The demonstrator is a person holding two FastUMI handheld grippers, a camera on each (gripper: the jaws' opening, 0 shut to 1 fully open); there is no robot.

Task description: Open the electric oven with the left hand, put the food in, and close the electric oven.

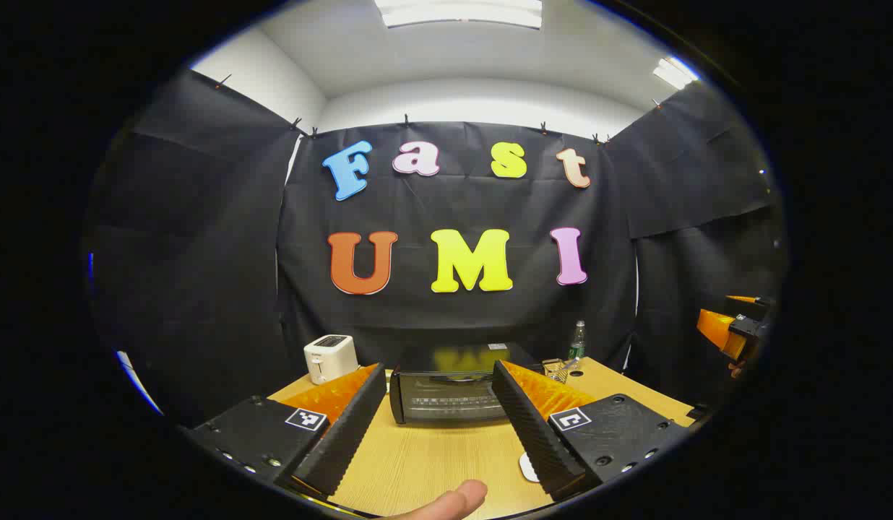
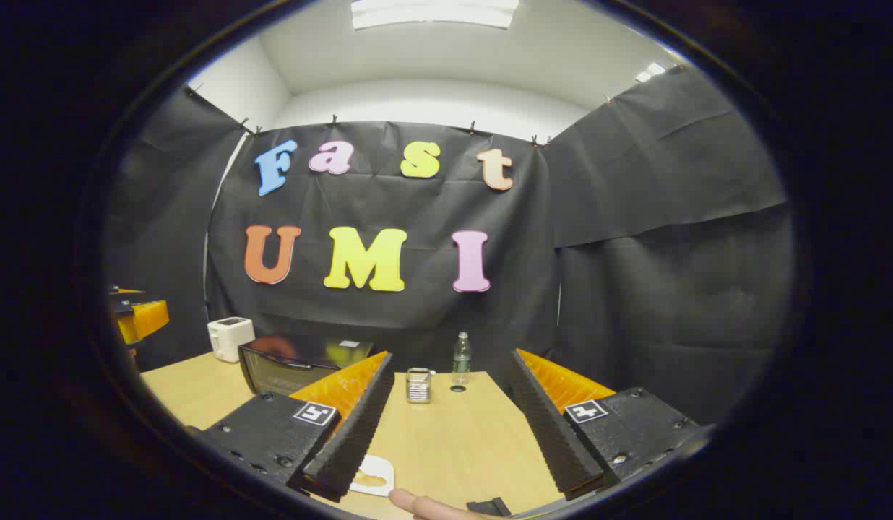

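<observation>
One oven [image 1: 446, 393] sits shut on the tabletop [image 1: 432, 462], straight ahead of your left tongs [image 1: 438, 426], which are spread and empty. Its glass door is probably stiff and hinged; take it at the top edge. One plate [image 2: 373, 477] of light, soft food lies nearer you, by your right tongs [image 2: 446, 433], also spread. One toaster [image 1: 330, 357] stands left of the oven, one bottle [image 1: 576, 341] right.

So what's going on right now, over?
Both grippers open, left, right. Oven shut, untouched. Food on plate. Path clear.
</observation>
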